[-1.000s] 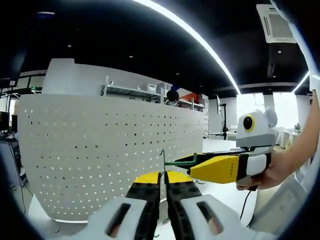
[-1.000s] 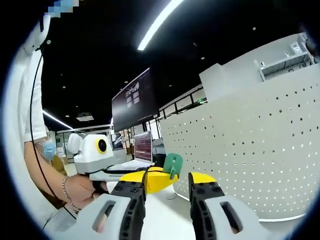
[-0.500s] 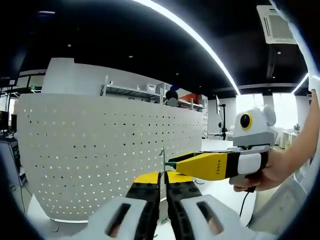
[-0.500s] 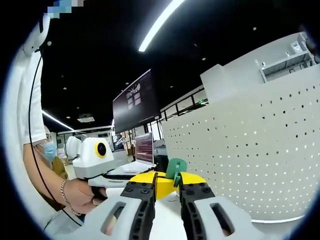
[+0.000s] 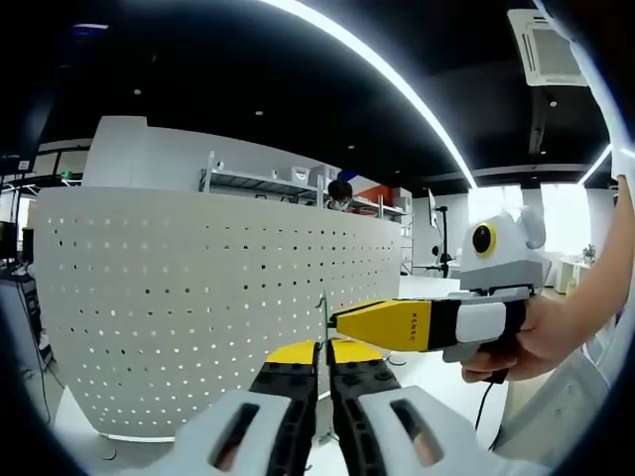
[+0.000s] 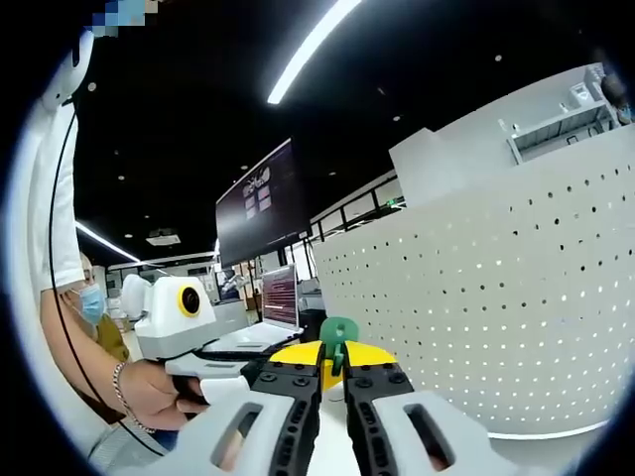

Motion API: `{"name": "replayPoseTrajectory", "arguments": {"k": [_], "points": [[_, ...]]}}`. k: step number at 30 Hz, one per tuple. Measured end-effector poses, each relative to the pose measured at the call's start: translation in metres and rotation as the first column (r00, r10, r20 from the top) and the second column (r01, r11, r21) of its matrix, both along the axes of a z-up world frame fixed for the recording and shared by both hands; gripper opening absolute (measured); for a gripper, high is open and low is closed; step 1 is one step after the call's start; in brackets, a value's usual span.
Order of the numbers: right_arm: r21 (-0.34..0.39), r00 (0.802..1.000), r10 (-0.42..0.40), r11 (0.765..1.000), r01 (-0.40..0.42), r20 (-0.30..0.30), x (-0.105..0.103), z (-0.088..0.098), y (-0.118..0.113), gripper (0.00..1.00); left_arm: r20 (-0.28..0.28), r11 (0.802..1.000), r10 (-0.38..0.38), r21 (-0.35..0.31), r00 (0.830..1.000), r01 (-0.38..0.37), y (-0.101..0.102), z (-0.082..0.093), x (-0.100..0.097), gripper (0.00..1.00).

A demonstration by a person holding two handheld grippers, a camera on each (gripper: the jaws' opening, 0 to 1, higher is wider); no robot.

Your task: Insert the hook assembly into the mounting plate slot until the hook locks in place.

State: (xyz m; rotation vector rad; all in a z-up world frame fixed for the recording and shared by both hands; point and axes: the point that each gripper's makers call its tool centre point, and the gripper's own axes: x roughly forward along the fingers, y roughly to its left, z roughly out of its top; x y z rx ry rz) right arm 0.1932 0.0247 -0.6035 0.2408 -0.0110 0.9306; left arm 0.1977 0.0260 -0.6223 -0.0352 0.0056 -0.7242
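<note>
Straight ahead of the left gripper, in the left gripper view, stands a white curved panel dotted with small holes. The left gripper's jaws are drawn close together, and a thin upright metal strip rises from the narrow gap between their yellow tips — it looks pinched there, though the strip is too slim to make out in detail. From the right side the right gripper comes in level, its yellow jaws tapering to a point that meets the strip just above the left gripper's tips; a bit of green peeks out at that point. A person's hand wraps the right gripper's handle at the far right. Above the panel's top edge sits a shelf rack, and a long ceiling light arcs overhead.

Between the right gripper's jaws, in the right gripper view, a green hook piece stands upright with its rounded top above the yellow tips. The jaws are nearly shut and clamp it. To the right of the gripper spreads the same holed white panel. To the left, the left gripper reaches in, held by a hand with a bracelet on the wrist; its yellow tips lie just beside the green piece — whether they touch is unclear. Behind it are a laptop and a large dark screen.
</note>
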Motion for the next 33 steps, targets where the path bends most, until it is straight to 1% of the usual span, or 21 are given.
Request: {"name": "replayPoseTrajectory", "arguments": {"k": [3, 6, 8, 14, 16, 17, 18, 21, 23, 24, 26, 31, 33], "points": [[0.001, 1.0, -0.001, 1.0, 0.001, -0.001, 0.0003, 0.0002, 0.0004, 0.02, 0.001, 1.0, 0.002, -0.004, 1.0, -0.002, 0.0001, 0.0004, -0.0009, 0.03], [-0.015, 1.0, -0.001, 1.0, 0.001, 0.001, 0.0002, -0.0014, 0.0013, 0.02, -0.001, 1.0, 0.001, 0.0, 1.0, -0.001, -0.0005, 0.0, -0.0014, 0.03], [-0.029, 1.0, -0.007, 1.0, 0.008, 0.014, -0.0001, -0.0017, 0.0015, 0.02, -0.002, 1.0, 0.001, 0.002, 1.0, -0.001, -0.001, -0.0006, -0.0011, 0.03], [-0.031, 1.0, -0.01, 0.999, 0.011, 0.014, 0.0002, -0.0029, 0.0007, 0.01, -0.004, 1.0, 0.001, 0.008, 1.0, -0.001, -0.0009, -0.0021, -0.0009, 0.03], [-0.022, 1.0, -0.012, 1.0, 0.012, 0.006, 0.0, -0.0022, 0.0005, 0.01, -0.004, 1.0, 0.001, 0.003, 1.0, -0.001, -0.001, -0.0015, -0.0009, 0.03], [-0.001, 1.0, -0.009, 1.0, 0.009, -0.004, -0.0005, -0.001, 0.0001, 0.01, -0.003, 1.0, 0.0, 0.0, 1.0, 0.0, -0.0012, -0.001, -0.0011, 0.03], [0.003, 1.0, -0.01, 1.0, 0.01, -0.001, -0.0003, -0.0007, -0.001, 0.01, 0.002, 1.0, -0.001, -0.002, 1.0, 0.001, -0.0017, 0.0001, -0.0013, 0.03], [-0.002, 1.0, -0.014, 1.0, 0.014, -0.003, -0.0001, -0.0021, -0.0017, 0.01, -0.002, 1.0, -0.005, 0.003, 1.0, 0.005, -0.0029, -0.0008, -0.0015, 0.03], [-0.013, 1.0, -0.016, 1.0, 0.016, 0.005, -0.0006, -0.0022, -0.0018, 0.01, -0.005, 1.0, -0.007, 0.002, 1.0, 0.007, -0.003, -0.001, -0.002, 0.03], [-0.016, 1.0, -0.016, 1.0, 0.016, 0.002, -0.0009, -0.0025, -0.0016, 0.01, -0.014, 1.0, -0.009, -0.003, 1.0, 0.009, -0.0031, -0.002, -0.0023, 0.03], [-0.015, 1.0, -0.016, 1.0, 0.016, -0.002, -0.001, -0.0027, -0.001, 0.01, -0.012, 1.0, -0.008, -0.007, 1.0, 0.008, -0.0024, -0.0018, -0.0023, 0.04], [-0.023, 1.0, -0.012, 1.0, 0.012, -0.002, -0.0013, -0.0016, 0.0006, 0.01, -0.004, 1.0, -0.008, 0.004, 1.0, 0.008, -0.0011, -0.002, -0.0016, 0.04], [-0.024, 1.0, -0.013, 1.0, 0.013, -0.003, -0.0008, -0.0019, 0.0002, 0.0, 0.001, 1.0, -0.013, 0.02, 1.0, 0.013, -0.0019, -0.0023, -0.0016, 0.05]]}}
